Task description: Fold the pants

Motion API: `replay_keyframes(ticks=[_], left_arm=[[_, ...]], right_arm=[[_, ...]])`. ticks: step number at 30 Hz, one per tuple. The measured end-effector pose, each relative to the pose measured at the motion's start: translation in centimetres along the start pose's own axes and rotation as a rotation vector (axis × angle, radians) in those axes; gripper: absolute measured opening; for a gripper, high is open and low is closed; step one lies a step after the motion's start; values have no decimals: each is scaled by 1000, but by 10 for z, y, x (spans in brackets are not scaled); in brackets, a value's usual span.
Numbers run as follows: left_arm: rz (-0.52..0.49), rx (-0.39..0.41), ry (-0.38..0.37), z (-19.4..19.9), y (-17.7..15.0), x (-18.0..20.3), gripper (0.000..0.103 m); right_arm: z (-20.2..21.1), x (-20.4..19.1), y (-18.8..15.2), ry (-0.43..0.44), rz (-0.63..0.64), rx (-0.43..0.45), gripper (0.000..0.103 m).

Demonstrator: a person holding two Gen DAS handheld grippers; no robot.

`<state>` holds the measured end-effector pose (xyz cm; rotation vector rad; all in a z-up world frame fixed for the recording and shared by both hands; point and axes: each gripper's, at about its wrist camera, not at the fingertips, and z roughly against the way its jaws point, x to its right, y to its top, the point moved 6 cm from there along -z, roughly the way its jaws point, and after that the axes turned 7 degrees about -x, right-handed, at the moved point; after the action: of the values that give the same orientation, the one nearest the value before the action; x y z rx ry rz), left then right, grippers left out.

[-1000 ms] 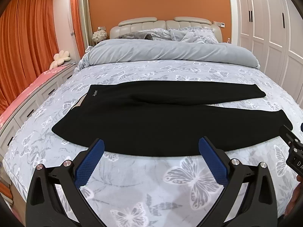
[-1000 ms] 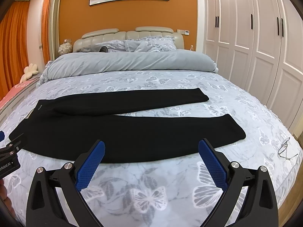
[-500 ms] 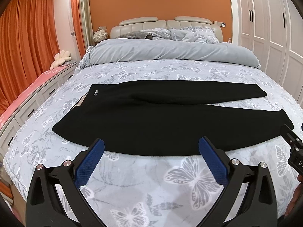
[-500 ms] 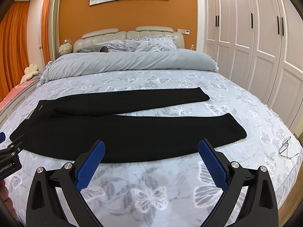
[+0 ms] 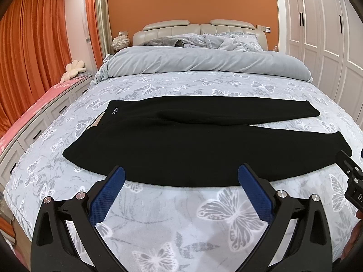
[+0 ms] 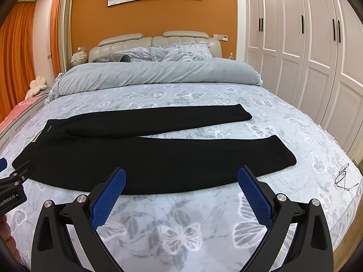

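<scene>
Small logo on black pants waistband too tiny to read; pale patch beside waistband hard to identify. Right claw cut off at frame edge in left view, left claw likewise in right view. Pants spread flat across bed, waist left, legs right, just beyond left claw and right claw. Both claws released, spread wide, holding nothing. Eyeglasses near bed's right edge.

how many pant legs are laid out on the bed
2. The far leg lies toward the headboard; the near leg lies closer to the cameras. Both run rightward from the waistband, flat and apart at the cuffs.
</scene>
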<state>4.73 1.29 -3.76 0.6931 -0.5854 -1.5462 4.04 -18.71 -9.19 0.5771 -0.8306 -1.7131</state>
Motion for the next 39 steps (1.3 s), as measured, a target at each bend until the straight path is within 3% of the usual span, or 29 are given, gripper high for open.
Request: replay_keyframes(ticks=[39], left_arm=[[3, -1, 5, -2, -2, -1, 98]], right_arm=[[0, -4, -1, 4, 0, -3, 97]])
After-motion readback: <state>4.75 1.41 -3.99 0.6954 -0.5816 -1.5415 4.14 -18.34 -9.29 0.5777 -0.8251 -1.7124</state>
